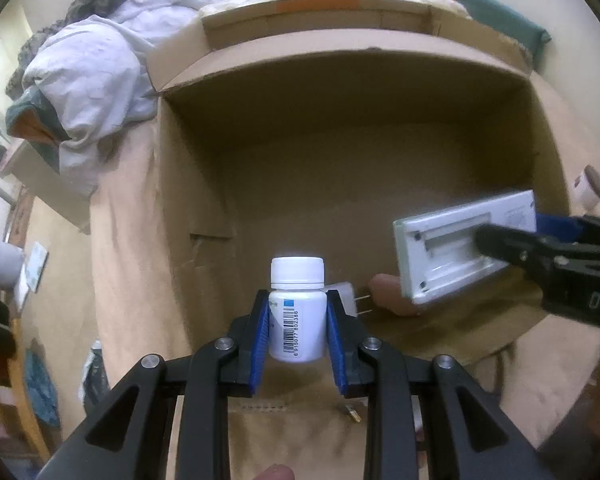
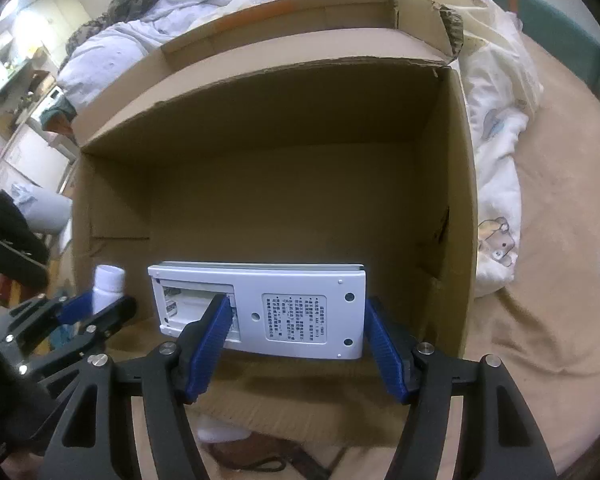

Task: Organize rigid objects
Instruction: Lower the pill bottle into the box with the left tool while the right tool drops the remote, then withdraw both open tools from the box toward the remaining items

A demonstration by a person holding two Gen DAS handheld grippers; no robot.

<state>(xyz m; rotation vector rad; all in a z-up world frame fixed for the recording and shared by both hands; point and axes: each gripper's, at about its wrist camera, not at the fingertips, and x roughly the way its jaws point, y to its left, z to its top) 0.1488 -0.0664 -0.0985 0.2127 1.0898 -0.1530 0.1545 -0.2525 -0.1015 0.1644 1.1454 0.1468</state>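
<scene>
Left wrist view is showing my left gripper point(image 1: 298, 322) clenching a small white pill bottle point(image 1: 298, 312) by its body, the blue pads point(image 1: 262, 340) pressing the label on both sides while the capped end is pointing out over the open cardboard box point(image 1: 300, 152) sitting on the bed point(image 1: 120, 240). I am judging the bottle light and stiff, its plastic smooth enough to slide, so taking it around the middle of the body, below the cap, looks right.

In the right wrist view my right gripper point(image 2: 294, 344) is grasping a flat white device point(image 2: 260, 312), back side facing me, with a printed label and an open battery bay. One pad is sitting in that bay and the other is pressing the short far end. I am reckoning it rigid, somewhat heavier than the bottle, with a hard slick shell; the pad inside the recess may be seated less securely than on a flat face, so it could twist.

Both things are hanging just above the near edge of the box. A white plug adapter point(image 1: 348, 296) is lying near the box edge beyond the bottle.
</scene>
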